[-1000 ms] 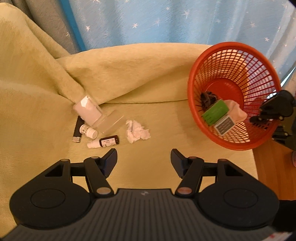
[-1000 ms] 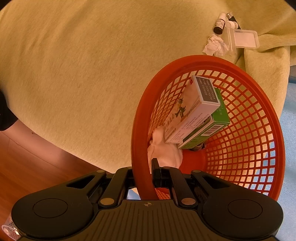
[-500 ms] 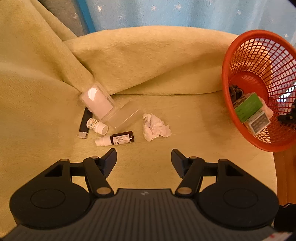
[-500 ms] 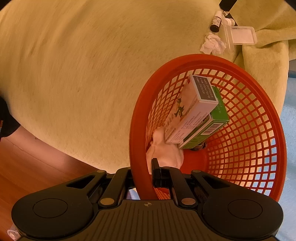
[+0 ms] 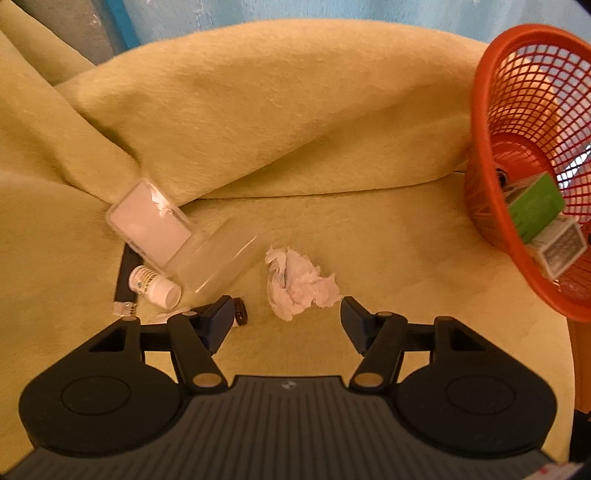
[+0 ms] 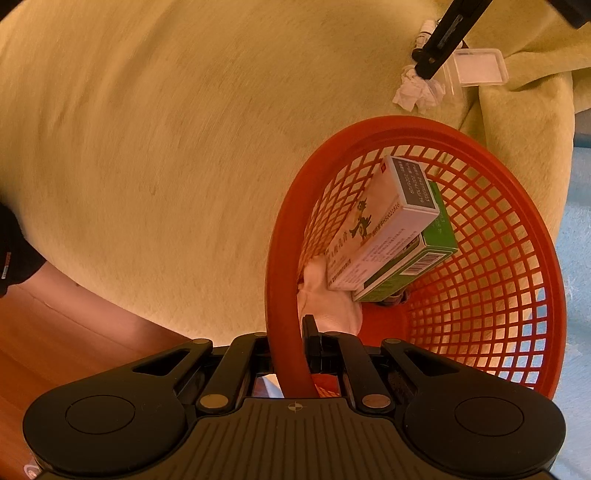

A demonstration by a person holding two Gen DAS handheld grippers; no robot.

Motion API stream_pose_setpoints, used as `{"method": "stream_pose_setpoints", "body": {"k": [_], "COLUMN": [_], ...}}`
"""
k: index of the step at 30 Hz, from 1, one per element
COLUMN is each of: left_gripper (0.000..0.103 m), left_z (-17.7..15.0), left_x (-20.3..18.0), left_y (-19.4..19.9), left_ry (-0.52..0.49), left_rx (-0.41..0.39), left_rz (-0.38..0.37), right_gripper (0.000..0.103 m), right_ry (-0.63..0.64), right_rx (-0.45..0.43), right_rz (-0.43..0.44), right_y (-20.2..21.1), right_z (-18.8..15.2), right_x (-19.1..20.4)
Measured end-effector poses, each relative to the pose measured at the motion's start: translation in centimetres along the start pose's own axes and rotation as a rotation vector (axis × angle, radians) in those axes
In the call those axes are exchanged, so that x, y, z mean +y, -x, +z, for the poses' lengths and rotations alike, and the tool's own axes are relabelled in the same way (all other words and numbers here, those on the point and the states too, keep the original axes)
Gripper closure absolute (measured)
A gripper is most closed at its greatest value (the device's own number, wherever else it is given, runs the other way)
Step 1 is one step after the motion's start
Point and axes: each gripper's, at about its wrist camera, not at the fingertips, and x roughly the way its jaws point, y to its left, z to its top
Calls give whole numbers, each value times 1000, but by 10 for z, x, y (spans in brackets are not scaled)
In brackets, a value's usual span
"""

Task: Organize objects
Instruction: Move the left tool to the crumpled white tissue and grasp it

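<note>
a yellow-green blanket point(image 5: 295, 122) is covering the surface (blue curtain point(image 5: 332, 11) behind, probably); left gripper point(image 5: 286, 314) is hanging apart over a tissue point(image 5: 299, 284), right gripper point(image 6: 291, 343) is clamping the basket point(image 6: 284, 258) rim.

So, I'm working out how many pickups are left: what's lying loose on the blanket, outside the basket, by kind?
Crumpled tissue: 1
Small bottles: 2 (white bottle, dark bottle)
Clear plastic case: 1
Black strip: 1
Total: 5
</note>
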Motion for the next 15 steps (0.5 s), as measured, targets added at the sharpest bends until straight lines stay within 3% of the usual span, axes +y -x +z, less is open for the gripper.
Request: {"method": "stream_pose_setpoints", "body": {"k": [9, 15], "left_gripper": [45, 50], "left_z": [6, 10], "left_x": [4, 6], "left_y": [-31, -47], "left_ry": [7, 21], "left_rx": [22, 42], "left_rz": [-18, -27], "right_gripper": [100, 100], "right_ry": [-14, -25], "right_rx": [-9, -11], "right_rz": [13, 21], "right_y": [-1, -1], "right_z": [-1, -4], "right_x": [-3, -5]}}
